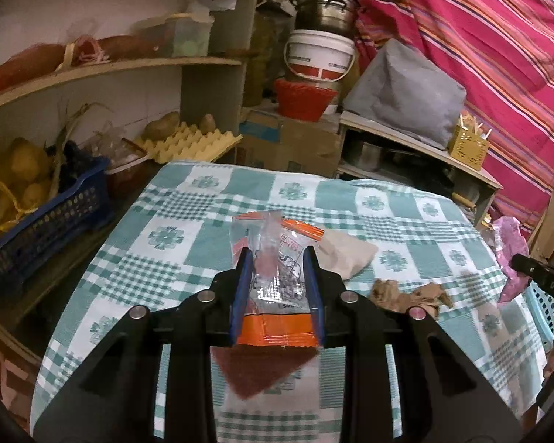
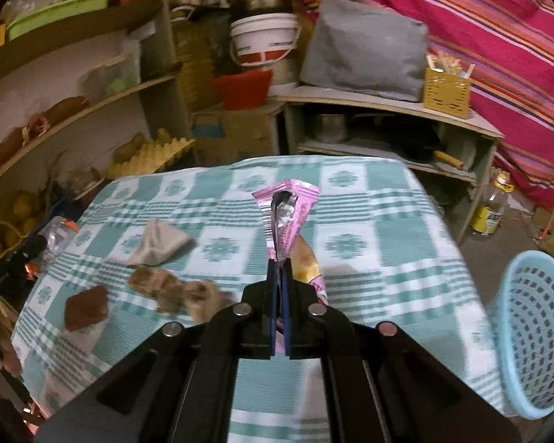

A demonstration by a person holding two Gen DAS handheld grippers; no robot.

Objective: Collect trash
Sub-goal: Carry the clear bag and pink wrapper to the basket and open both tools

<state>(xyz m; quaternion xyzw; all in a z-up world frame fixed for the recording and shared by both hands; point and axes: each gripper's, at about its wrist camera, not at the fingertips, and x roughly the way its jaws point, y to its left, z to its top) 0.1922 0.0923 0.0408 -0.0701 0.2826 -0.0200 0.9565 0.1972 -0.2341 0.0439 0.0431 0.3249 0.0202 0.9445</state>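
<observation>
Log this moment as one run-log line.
left tool: shut on clear orange-edged plastic packet | right tool: shut on pink foil wrapper | light blue perforated basket: beside table

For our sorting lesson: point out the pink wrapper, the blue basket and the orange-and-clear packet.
pink wrapper (image 2: 286, 208): right wrist view, on its torn-open top above the jaws.
blue basket (image 2: 535, 332): right wrist view, on its perforated inner wall.
orange-and-clear packet (image 1: 277, 326): left wrist view, on its orange band between the jaws.

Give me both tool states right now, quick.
Left tool: closed on the clear orange-edged packet.
Right tool: closed on the pink wrapper.
</observation>
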